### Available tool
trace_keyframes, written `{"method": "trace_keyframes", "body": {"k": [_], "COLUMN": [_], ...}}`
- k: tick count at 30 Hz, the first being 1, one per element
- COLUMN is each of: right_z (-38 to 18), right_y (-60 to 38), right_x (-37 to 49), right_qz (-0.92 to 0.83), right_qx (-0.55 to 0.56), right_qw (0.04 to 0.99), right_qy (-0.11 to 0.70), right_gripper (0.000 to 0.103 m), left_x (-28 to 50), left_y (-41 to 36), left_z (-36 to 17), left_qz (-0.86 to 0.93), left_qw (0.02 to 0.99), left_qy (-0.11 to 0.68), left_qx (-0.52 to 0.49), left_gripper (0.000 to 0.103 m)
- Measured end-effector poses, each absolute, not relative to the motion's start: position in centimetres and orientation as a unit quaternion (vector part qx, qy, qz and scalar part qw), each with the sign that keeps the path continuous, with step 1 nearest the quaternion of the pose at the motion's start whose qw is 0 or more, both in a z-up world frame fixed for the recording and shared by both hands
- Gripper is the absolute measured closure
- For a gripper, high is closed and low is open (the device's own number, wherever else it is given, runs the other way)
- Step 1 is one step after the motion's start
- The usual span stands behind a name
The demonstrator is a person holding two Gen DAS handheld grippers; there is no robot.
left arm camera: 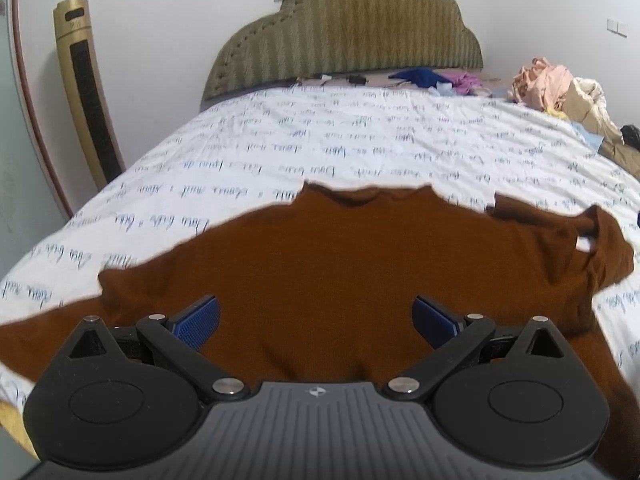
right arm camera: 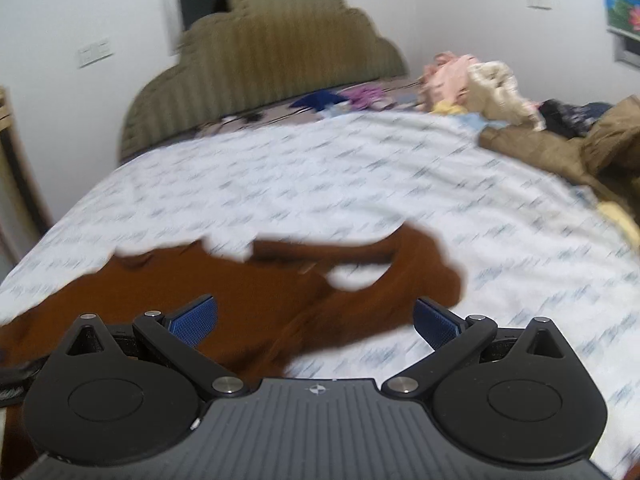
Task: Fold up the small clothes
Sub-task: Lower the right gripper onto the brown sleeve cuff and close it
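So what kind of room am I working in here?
A bedroom, most likely: a bed with a padded headboard, a brown top spread on it, and piled clothes beside.

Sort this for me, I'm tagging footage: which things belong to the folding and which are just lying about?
Job: brown garment, left gripper, right gripper, both open.
Lying about: clothes pile, blue cloth, tower fan.

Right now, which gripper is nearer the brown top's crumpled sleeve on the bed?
Right. The right gripper opens directly over the crumpled sleeve; the left gripper sits open over the brown top body, sleeve off to its right.
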State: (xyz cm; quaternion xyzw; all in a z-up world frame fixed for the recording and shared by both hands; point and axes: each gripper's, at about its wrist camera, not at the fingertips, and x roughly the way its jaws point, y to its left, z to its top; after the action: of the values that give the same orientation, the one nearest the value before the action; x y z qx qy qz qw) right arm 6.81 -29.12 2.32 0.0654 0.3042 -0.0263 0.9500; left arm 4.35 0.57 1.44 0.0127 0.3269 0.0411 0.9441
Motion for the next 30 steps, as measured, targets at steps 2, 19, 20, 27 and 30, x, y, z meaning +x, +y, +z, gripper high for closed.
{"method": "trace_keyframes", "body": {"k": [2, 19, 20, 27, 30], "right_z": [2.7, -4.2, -4.4, -6.2, -6.6], "right_y": [-31.1, -40.1, -40.3, -40.8, -40.7], "right_x": [9.7, 22.3, 22.5, 24.0, 24.5], "right_qz": [-0.037, -0.068, -0.064, -0.02, -0.016], "right_qx": [0.053, 0.048, 0.05, 0.078, 0.077], "right_qw": [0.948, 0.914, 0.913, 0.899, 0.9], "right_qy": [0.313, 0.397, 0.401, 0.429, 0.43], "right_gripper": [0.001, 0.021, 0.025, 0.07, 0.076], "left_x": [4.7, 14.6, 15.5, 21.0, 20.9], "left_y": [0.6, -5.4, -6.8, -13.4, -14.4], "left_z": [1.6, 1.5, 1.4, -0.2, -0.6], "left_qz": [0.055, -0.01, -0.019, -0.055, -0.036], "left_qw": [0.947, 0.929, 0.926, 0.911, 0.909], "left_qy": [0.315, 0.368, 0.376, 0.408, 0.413], "left_qx": [0.019, 0.016, 0.014, 0.032, 0.045], "left_gripper": [0.0, 0.0, 0.0, 0.0, 0.0]}}
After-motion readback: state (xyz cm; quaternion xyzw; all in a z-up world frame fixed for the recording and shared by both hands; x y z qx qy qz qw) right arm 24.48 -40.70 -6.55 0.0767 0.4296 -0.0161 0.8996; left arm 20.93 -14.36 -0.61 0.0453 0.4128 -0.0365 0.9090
